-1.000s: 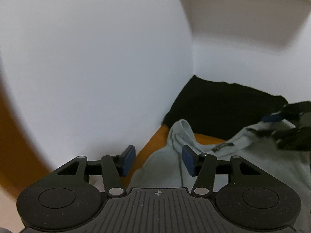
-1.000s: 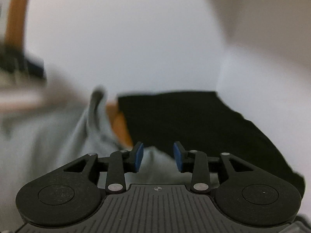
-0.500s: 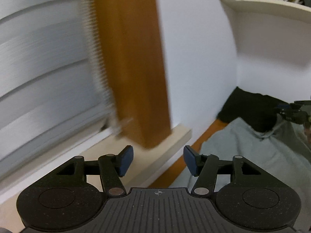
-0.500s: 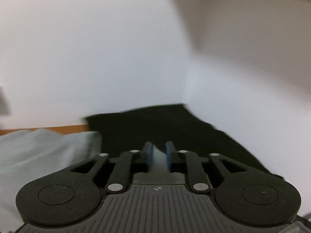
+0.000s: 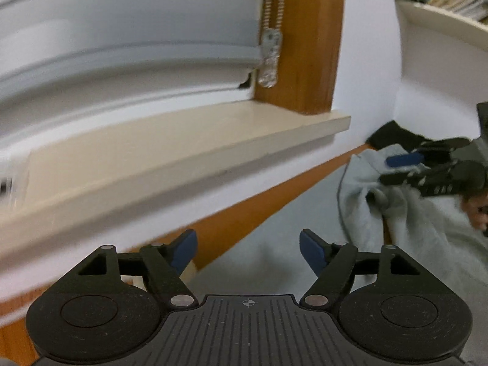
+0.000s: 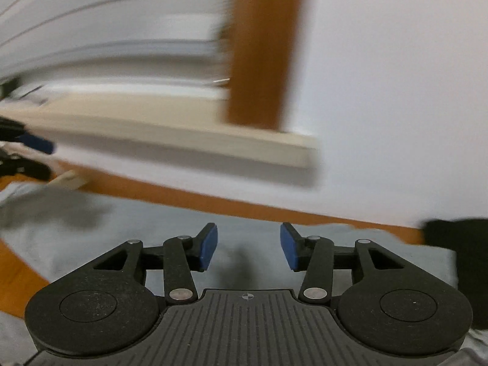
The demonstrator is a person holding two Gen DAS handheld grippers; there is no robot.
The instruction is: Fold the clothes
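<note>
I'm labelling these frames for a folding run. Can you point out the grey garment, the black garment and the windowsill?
grey garment (image 6: 122, 228), right wrist view, flat cloth left of the fingers.
black garment (image 6: 457, 235), right wrist view, its upper edge.
windowsill (image 5: 183, 140), left wrist view, its top face.

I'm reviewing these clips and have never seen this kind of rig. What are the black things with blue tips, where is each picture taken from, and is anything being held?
There is no robot here. A person holds a two-finger gripper in each hand, and each gripper carries a fisheye camera that looks forward along its fingers.

The left wrist view shows the left gripper at the bottom, its blue-padded fingers spread with nothing between them. At the right edge of that view is the right gripper, seen from outside.

The right wrist view shows the right gripper from its own camera, also open and empty.

Below both lies a light grey garment spread on an orange-brown surface, with a black garment beside it. Behind are a pale window sill and a wooden frame. The right view is blurred by motion.
</note>
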